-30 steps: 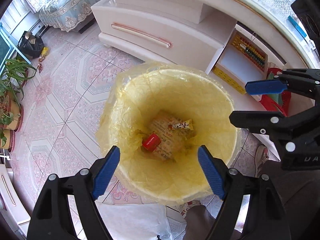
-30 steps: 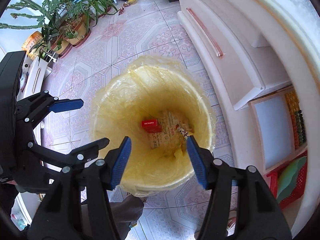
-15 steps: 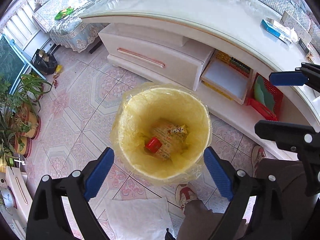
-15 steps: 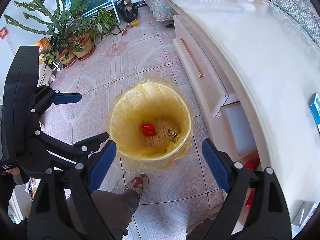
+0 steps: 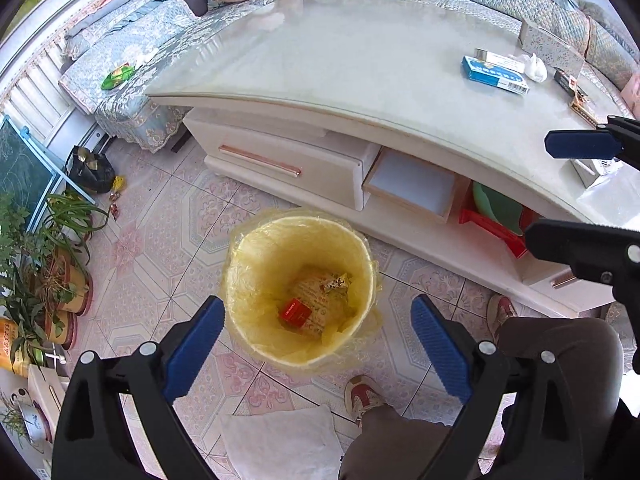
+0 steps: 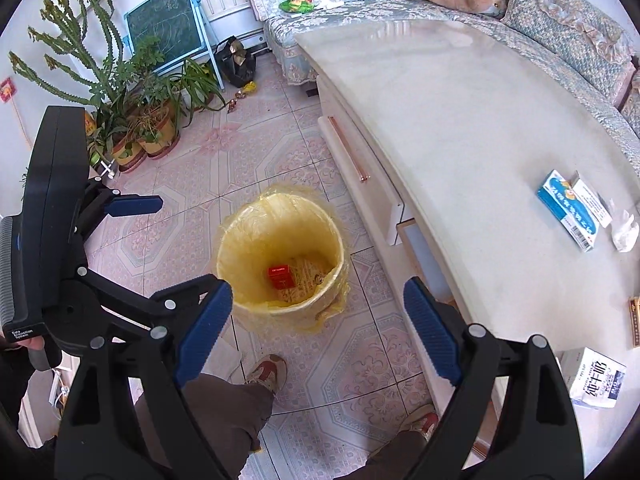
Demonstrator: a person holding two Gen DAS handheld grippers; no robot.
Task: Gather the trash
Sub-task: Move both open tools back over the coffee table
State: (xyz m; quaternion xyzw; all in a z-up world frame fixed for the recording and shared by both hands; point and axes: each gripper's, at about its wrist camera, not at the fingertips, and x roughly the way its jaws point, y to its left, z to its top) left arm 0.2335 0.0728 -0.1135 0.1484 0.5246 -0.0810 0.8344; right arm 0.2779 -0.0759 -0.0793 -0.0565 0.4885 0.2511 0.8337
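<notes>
A: Both tools, left tool (image 5: 316, 332) and right tool (image 6: 318, 320), are hanging spread and empty; the left's jaws are opening.

B: Crumpled tissue (image 6: 624, 232) is sitting on the counter (image 6: 460, 140) at three o'clock: light, soft, pinch its bulk.

Both grippers have risen away from the bin (image 5: 298, 288), which now looks smaller and lower in each view, with more of the table (image 5: 360, 64) and the floor (image 6: 280, 140) showing. The left gripper (image 5: 316, 336) has spread and its jaws are opening, nothing between them. The right gripper (image 6: 318, 320) has widened too, empty.
</notes>
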